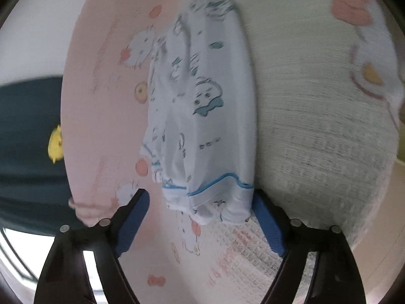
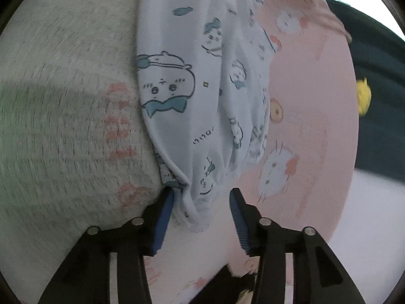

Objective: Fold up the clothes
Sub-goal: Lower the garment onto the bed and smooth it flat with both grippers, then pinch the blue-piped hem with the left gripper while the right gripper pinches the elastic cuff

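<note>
A small white garment with blue cartoon prints and blue trim (image 1: 202,116) lies stretched between the two grippers over a pink cat-print cloth (image 1: 101,106). My left gripper (image 1: 201,202) is open, blue pads either side of the garment's trimmed end; the right pad (image 1: 265,217) touches the fabric. In the right wrist view the garment (image 2: 202,96) runs away from my right gripper (image 2: 202,197), which is open around its gathered elastic end; the left pad (image 2: 164,215) touches the fabric.
A white textured knit blanket (image 1: 316,126) lies beside the pink cloth, also in the right wrist view (image 2: 63,101). A dark teal cloth with a yellow duck (image 1: 55,144) lies at the edge; it shows in the right wrist view (image 2: 379,96) too.
</note>
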Available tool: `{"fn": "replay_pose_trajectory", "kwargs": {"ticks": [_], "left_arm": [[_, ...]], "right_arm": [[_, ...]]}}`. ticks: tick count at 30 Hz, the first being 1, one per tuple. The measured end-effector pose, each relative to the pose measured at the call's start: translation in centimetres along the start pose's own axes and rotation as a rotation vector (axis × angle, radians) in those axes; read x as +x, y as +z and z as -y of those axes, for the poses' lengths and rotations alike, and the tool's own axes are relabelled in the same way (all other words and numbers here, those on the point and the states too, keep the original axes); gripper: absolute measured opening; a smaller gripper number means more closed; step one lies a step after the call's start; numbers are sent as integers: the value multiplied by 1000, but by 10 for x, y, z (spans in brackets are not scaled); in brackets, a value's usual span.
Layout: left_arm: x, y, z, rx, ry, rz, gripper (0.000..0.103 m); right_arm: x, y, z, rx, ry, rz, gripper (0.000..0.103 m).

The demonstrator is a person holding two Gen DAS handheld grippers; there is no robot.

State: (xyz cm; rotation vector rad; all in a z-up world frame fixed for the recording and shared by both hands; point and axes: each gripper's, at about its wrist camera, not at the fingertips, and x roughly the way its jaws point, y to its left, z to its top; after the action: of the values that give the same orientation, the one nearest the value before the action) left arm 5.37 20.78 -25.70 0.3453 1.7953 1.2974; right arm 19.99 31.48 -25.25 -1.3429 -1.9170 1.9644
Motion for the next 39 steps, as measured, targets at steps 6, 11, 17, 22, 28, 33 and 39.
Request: {"fn": "replay_pose_trajectory", "kwargs": {"ticks": [6, 11, 17, 22, 28, 33, 39], "left_arm": [[-5, -5, 33, 133, 15, 33, 15], [2, -1, 31, 82, -18, 11, 11], [13, 6, 21, 17, -26, -33, 14], [12, 9, 25, -24, -23, -51, 14], [22, 8, 1, -80, -61, -40, 5], [20, 9, 0, -106, -65, -53, 3], [21, 2, -16, -217, -113, -96, 4]], "right_arm": [[4, -5, 3, -41, 20, 8, 62], [8, -9, 6, -74, 34, 14, 62], [7, -9, 5, -10, 51, -1, 59], [7, -11, 7, 69, 120, -13, 44], [4, -4, -17, -7, 135, -51, 5], [2, 0, -9, 86, 165, -112, 5], [-1, 2, -6, 132, 120, -135, 4]]}}
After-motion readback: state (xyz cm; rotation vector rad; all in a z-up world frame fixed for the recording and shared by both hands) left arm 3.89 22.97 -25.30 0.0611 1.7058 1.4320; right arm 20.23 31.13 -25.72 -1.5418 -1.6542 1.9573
